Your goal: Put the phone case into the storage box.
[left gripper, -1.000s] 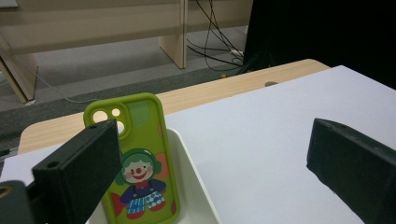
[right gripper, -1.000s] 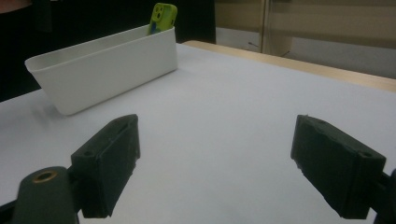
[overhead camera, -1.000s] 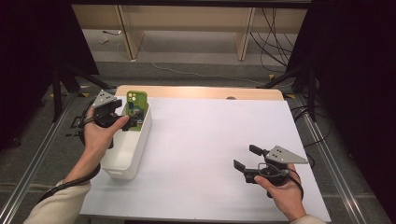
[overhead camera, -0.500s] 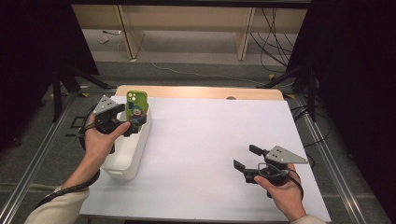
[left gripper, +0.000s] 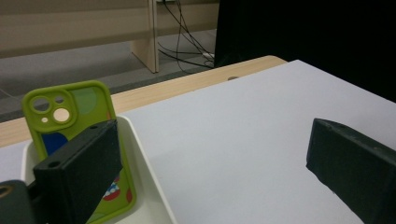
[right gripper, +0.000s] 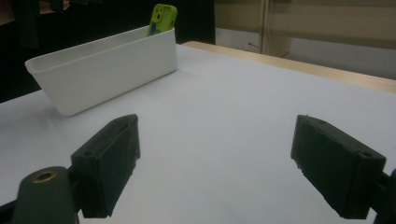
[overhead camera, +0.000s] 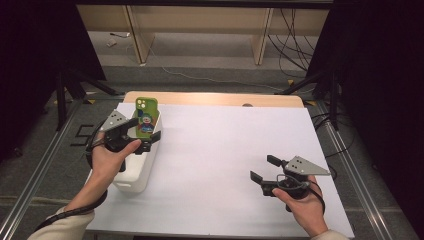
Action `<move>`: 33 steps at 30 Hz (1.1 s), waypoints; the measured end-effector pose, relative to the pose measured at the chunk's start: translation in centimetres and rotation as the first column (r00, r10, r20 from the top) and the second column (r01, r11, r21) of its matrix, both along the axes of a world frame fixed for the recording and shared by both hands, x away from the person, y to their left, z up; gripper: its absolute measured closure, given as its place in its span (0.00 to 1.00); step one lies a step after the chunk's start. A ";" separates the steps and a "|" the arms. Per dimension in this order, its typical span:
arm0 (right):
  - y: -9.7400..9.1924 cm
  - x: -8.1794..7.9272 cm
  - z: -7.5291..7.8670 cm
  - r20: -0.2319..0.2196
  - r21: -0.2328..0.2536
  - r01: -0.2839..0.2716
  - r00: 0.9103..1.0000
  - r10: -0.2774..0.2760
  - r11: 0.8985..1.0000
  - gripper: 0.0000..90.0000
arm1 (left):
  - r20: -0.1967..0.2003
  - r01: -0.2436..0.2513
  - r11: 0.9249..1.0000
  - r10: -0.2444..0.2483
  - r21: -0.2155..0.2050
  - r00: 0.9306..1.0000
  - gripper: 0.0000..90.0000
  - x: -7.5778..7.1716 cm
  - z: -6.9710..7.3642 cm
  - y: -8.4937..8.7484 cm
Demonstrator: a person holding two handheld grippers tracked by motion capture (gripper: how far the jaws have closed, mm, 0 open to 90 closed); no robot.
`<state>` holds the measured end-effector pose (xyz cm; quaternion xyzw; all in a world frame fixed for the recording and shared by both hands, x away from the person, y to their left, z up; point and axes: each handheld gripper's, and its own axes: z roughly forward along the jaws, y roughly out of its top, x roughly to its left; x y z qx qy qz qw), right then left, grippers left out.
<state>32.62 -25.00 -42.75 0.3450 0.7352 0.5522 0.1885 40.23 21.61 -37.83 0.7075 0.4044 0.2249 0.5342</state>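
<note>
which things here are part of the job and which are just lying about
In the job:
- green phone case with cartoon print, standing in the bin
- long white plastic bin
- left gripper, jaws open

Lying about:
- cables on the floor
- wooden shelf legs

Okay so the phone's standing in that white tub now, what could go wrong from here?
1. The green cartoon-print phone case stands on end, leaning at the far end of the long white plastic tub; it could probably topple or slide down.
2. The left tongs are open right beside it, one jaw over the tub; pulling away carelessly might clip the case or nudge the tub across the white table sheet.
</note>
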 end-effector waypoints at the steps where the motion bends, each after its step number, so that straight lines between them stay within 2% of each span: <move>1: 0.0 0.0 0.0 -0.001 -0.001 0.001 1.000 -0.001 1.000 0.18 | 0.002 0.005 1.000 -0.005 0.000 1.000 0.03 -0.1 0.0 -0.1; 11: 0.0 0.0 0.0 -0.001 0.001 0.001 1.000 -0.001 1.000 0.18 | 0.019 0.039 0.999 -0.039 -0.014 0.999 0.03 -1.0 -0.1 -0.5; 33: 0.0 0.0 0.0 -0.001 0.001 -0.001 1.000 0.001 1.000 0.18 | 0.060 0.093 0.996 -0.093 0.016 0.994 0.03 -2.9 -0.6 -1.2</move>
